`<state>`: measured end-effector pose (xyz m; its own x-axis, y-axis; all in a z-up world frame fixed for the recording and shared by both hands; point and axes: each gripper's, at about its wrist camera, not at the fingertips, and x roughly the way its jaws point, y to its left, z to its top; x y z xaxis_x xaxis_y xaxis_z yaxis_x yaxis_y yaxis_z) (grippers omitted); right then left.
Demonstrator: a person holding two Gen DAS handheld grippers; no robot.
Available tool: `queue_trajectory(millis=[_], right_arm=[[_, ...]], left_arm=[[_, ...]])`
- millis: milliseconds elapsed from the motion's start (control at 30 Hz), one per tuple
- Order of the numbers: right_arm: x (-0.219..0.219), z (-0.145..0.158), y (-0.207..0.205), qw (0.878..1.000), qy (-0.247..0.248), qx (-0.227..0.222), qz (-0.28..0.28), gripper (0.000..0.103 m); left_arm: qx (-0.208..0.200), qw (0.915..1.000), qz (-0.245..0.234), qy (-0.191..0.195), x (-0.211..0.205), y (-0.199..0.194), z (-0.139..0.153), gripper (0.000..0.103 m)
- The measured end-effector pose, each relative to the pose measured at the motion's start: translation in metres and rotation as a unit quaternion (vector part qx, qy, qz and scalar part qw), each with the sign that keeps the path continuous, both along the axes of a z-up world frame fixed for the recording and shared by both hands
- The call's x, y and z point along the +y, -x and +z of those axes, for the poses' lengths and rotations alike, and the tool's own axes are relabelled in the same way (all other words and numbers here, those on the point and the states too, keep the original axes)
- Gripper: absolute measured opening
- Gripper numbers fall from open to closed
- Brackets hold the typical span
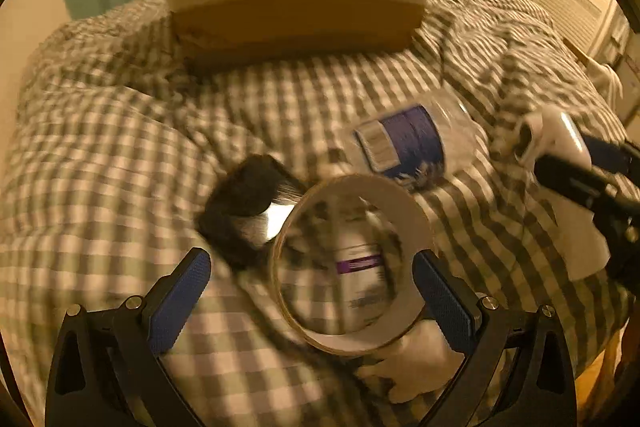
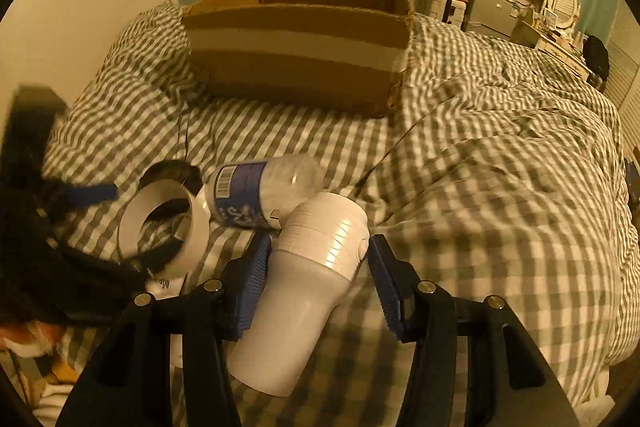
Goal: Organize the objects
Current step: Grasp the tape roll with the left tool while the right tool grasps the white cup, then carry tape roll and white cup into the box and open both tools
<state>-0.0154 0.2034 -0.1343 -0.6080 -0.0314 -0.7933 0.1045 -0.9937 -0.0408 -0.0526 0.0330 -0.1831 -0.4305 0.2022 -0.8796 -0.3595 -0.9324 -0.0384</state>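
White plastic tumbler with ribbed screw lid [image 2: 304, 279] lies on its side on the grey-and-white checked duvet [image 2: 500, 167], near the front edge of the bed, just beside a clear plastic bottle with purple label [image 2: 256, 195]. Can't tell if lid & bottle touch.

R gripper [image 2: 320, 243] is clamped across the tumbler at about the lid/body seam: the L pad is flat on the wall, the R pad sits on or at a small bump on the lid's side.

Risks, as I judge them:
- Grip is at the lid end, so the body hangs back toward the camera & could swing or pivot on lifting.
- Smooth, tapered wall w/ a bump under one pad means uneven contact, so it may slip or twist out.
- Lid end could nudge the bottle & roll it away.
- Soft bedding gives no firm base if it drops.

L gripper [image 1: 310, 257] is spread wide around a white roll of tape [image 1: 404, 203] standing on edge. Its R finger is at the roll, its L finger well apart, nothing pinched. The roll could tip or roll onto the black flat object [image 1: 236, 211] beside it.

Tumbler's long axis runs from base, nearest the R wrist cam, up & slightly right to the lid. Lid end points away, toward the bottle & the open brown cardboard box w/ white band [image 2: 296, 39] beyond.
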Motion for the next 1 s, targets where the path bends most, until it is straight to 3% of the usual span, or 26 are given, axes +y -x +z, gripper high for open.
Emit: queue_trajectory(millis=[33, 133, 200, 300, 367, 500, 800, 1000], right_arm=[[0.001, 0.000, 0.000, 1.000, 0.001, 0.000, 0.000, 0.050], [0.000, -0.002, 0.000, 1.000, 0.004, -0.002, 0.003, 0.050], [-0.001, -0.002, 0.000, 1.000, 0.003, -0.003, 0.005, 0.050], [-0.005, -0.003, -0.002, 1.000, 0.003, -0.001, 0.008, 0.050], [-0.005, -0.001, -0.003, 1.000, 0.003, 0.001, 0.010, 0.050], [-0.006, 0.002, -0.005, 1.000, 0.004, 0.005, 0.012, 0.050], [-0.008, 0.012, -0.004, 1.000, 0.007, 0.017, 0.015, 0.050], [-0.007, 0.037, 0.002, 0.999, 0.022, 0.040, 0.025, 0.050]], left_arm=[[-0.004, 1.0000, 0.001, -0.002, 0.002, 0.001, -0.003, 0.101], [-0.005, 1.0000, -0.003, -0.001, 0.004, 0.001, -0.005, 0.079], [-0.007, 0.9999, -0.007, -0.007, 0.004, 0.000, -0.005, 0.049], [-0.002, 1.0000, -0.001, -0.009, 0.000, 0.001, -0.002, 0.030], [0.007, 0.9999, 0.002, -0.010, -0.004, 0.000, 0.003, 0.023], [0.032, 0.9993, 0.008, -0.018, -0.010, -0.002, 0.018, 0.012], [0.070, 0.9971, 0.006, -0.028, -0.018, -0.004, 0.052, 0.011], [0.089, 0.9945, 0.002, -0.055, -0.024, 0.012, 0.085, 0.011]])
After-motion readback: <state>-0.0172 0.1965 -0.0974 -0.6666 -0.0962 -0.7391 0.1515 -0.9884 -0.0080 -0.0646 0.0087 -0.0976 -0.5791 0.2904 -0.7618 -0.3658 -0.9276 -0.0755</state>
